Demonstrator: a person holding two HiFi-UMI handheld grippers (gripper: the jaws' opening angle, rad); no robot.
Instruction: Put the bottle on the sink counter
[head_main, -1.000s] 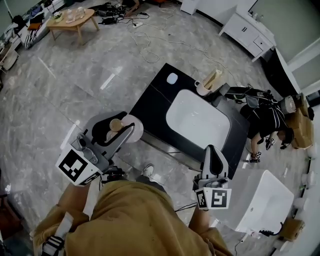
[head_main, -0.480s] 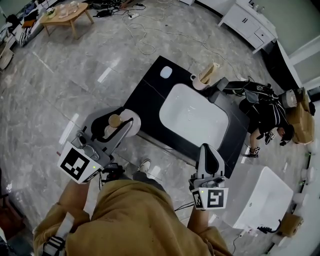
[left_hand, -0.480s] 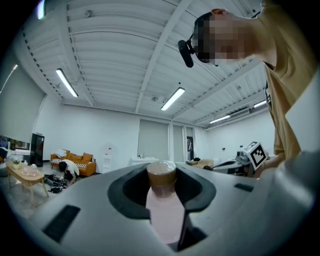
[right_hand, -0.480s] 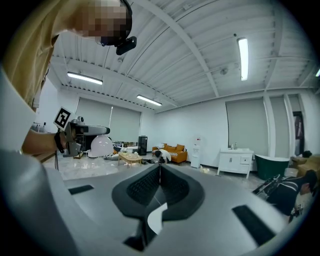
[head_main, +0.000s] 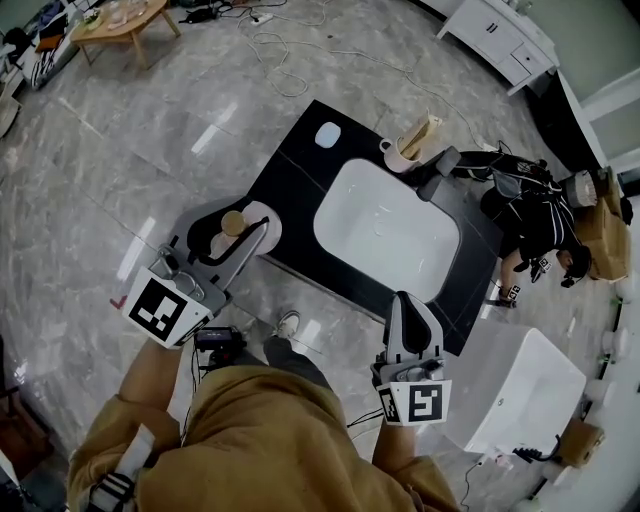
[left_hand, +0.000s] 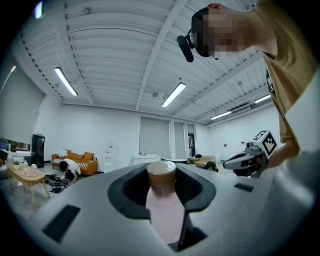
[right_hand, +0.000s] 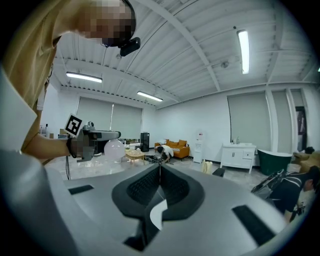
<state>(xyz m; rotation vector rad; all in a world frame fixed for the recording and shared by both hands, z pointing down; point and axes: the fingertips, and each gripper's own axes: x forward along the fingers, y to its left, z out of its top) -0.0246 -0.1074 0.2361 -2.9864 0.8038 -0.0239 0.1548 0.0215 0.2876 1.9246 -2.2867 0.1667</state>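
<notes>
While the left gripper (head_main: 243, 232) clasps the bottle (left_hand: 161, 176), the right gripper (head_main: 405, 300) seems closed.

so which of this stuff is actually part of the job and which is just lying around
Part of the job:
- bottle, clamped in the left tool
- black sink counter

Just lying about:
- cup at the counter's back edge
- small oval dish on the counter
- wooden coffee table
- floor cables
</notes>
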